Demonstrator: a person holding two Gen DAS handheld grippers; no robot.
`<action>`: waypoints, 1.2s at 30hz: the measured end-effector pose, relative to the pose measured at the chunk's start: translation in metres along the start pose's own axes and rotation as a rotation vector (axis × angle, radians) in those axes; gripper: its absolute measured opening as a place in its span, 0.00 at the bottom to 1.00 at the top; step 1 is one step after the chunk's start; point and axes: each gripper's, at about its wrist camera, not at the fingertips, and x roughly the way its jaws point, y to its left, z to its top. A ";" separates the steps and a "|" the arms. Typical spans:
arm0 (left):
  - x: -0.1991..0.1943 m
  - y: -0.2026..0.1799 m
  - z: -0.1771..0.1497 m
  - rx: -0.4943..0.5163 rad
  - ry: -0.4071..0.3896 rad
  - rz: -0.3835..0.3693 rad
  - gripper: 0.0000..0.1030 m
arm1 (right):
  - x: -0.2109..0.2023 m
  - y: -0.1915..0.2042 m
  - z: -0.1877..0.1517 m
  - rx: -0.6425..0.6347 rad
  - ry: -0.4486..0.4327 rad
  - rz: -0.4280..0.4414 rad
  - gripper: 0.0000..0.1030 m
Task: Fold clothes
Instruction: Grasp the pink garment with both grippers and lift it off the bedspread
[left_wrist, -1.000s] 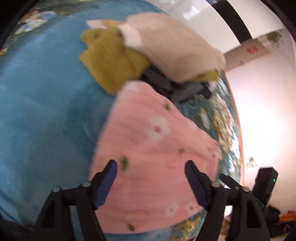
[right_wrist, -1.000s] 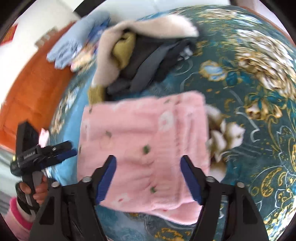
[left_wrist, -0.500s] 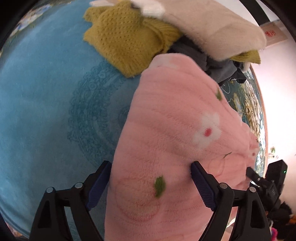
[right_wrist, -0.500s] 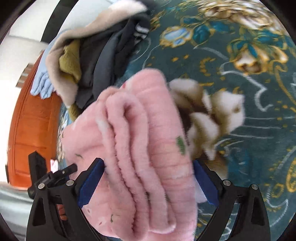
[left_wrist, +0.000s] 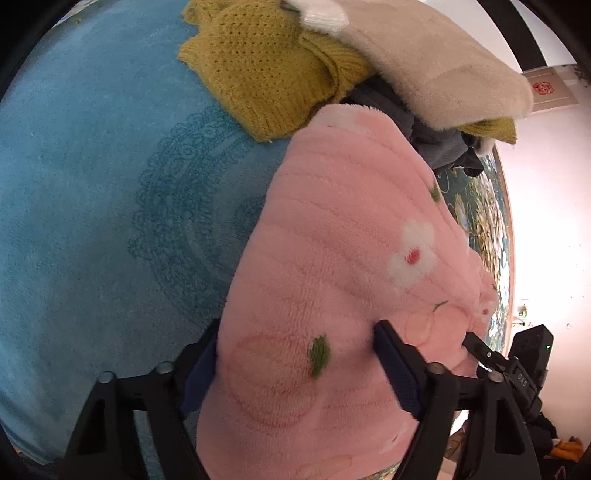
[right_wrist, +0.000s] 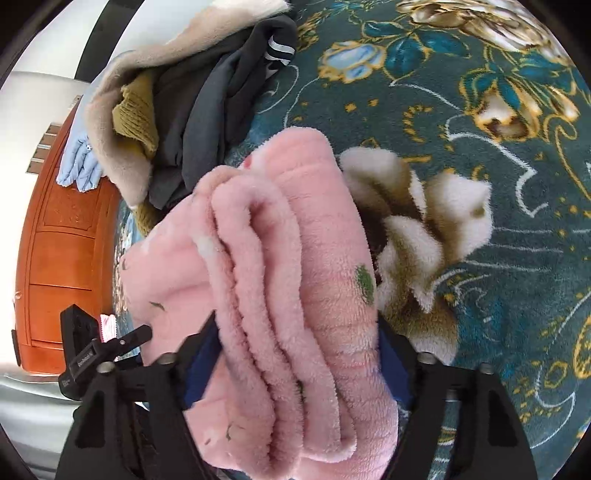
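A folded pink fleece garment (left_wrist: 332, 295) with white flowers lies on the blue carpet (left_wrist: 92, 221). My left gripper (left_wrist: 295, 365) has closed its blue-padded jaws on one end of it. My right gripper (right_wrist: 299, 354) grips the opposite end, where the stacked folded layers (right_wrist: 288, 266) show. Each gripper shows in the other's view, the right one in the left wrist view (left_wrist: 517, 373) and the left one in the right wrist view (right_wrist: 96, 354).
A pile of unfolded clothes lies just beyond: a mustard knit sweater (left_wrist: 266, 66), a beige fleece (left_wrist: 436, 62) and dark grey garments (right_wrist: 207, 122). A light blue item (right_wrist: 79, 162) lies by an orange wooden door (right_wrist: 59, 258). The carpet has a floral pattern (right_wrist: 480, 110).
Both grippers moved in onto the ends of the pink garment, and their jaws have narrowed from wide open to gripping the fabric.
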 end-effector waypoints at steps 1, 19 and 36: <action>-0.002 0.000 -0.002 0.003 -0.004 -0.009 0.59 | -0.002 0.003 0.000 -0.004 -0.001 0.001 0.57; -0.081 0.017 -0.007 0.053 -0.182 -0.044 0.28 | -0.034 0.095 0.010 -0.171 -0.024 0.058 0.45; -0.223 0.180 0.037 -0.135 -0.415 0.052 0.28 | 0.096 0.319 0.023 -0.517 0.136 0.181 0.44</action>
